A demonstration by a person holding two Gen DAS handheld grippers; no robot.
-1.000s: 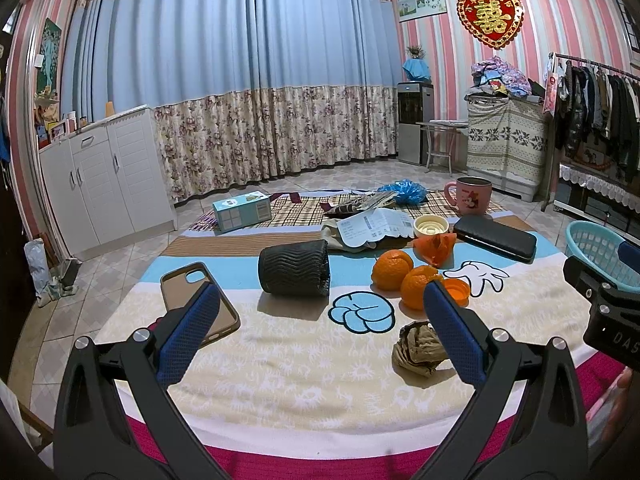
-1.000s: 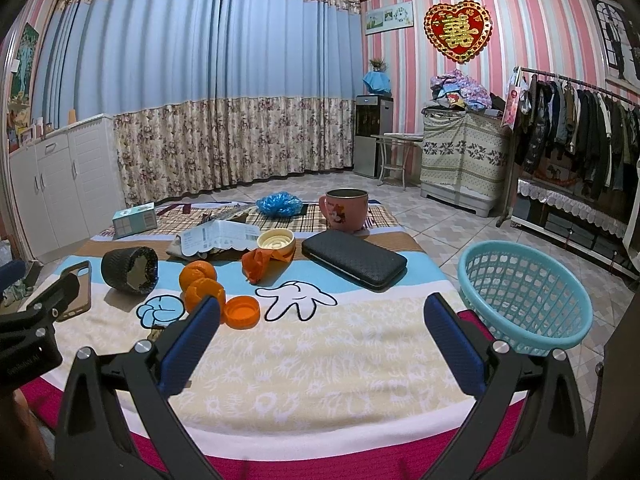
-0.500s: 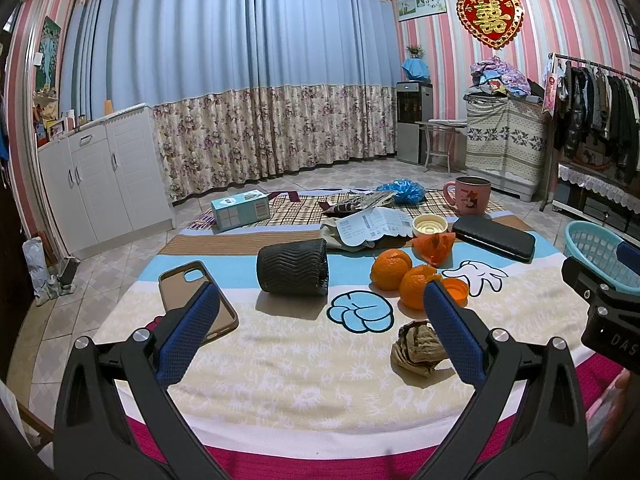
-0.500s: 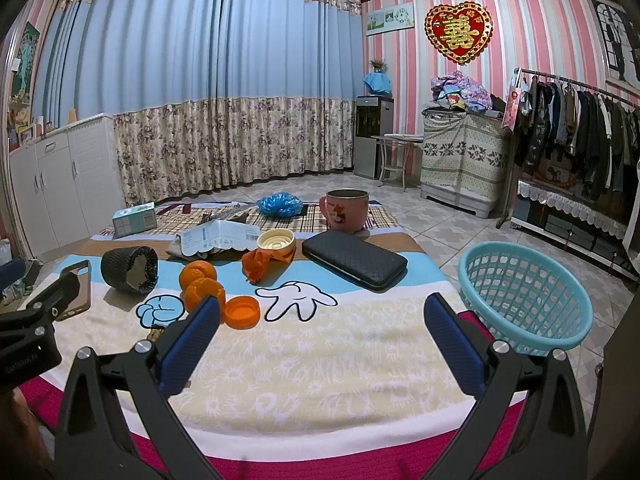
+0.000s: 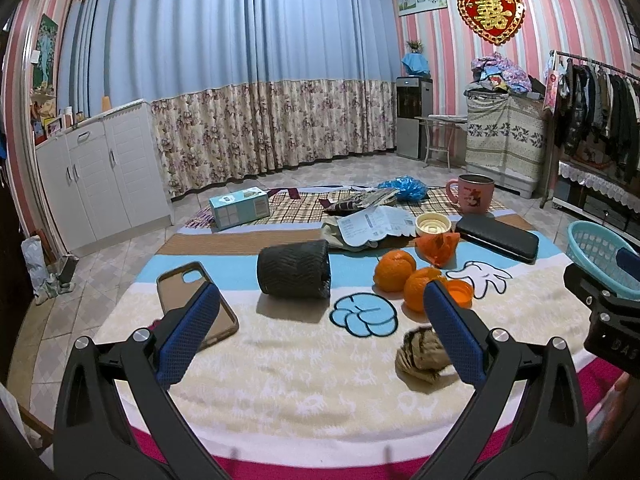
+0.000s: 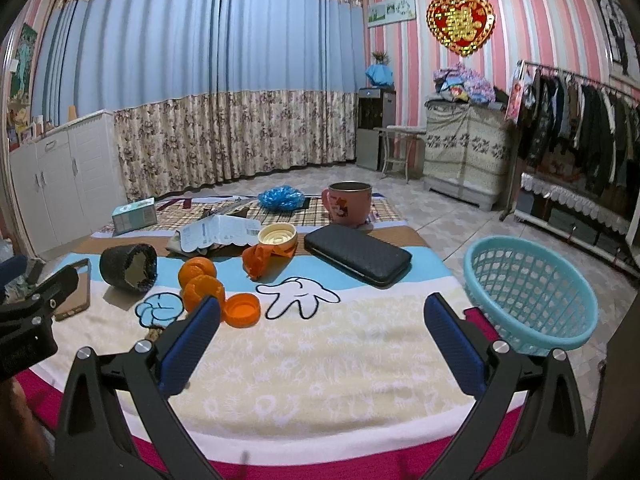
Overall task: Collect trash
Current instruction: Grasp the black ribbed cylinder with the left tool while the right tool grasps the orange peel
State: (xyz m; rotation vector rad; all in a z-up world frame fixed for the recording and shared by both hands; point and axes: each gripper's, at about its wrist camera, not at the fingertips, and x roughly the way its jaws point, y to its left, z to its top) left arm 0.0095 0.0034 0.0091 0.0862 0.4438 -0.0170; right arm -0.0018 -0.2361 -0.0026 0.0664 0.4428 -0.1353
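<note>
Showing crumpled wad point(image 5: 421, 354), left view only

Mug point(image 6: 347, 203): pink, upright, far edge of the blanket point(image 6: 320, 352)
Wallet point(image 6: 357, 253): black, flat, near mug
Phone case point(image 5: 196, 306): brown, lying flat

Home bedroom: curtains point(image 5: 240, 80), clothes rack point(image 6: 580, 128), bed blanket point(image 6: 320, 360).

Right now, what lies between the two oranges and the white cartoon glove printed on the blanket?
An orange cap lies there, open side up, against the nearer orange and left of the white cartoon glove. The right wrist view shows it best.
</note>
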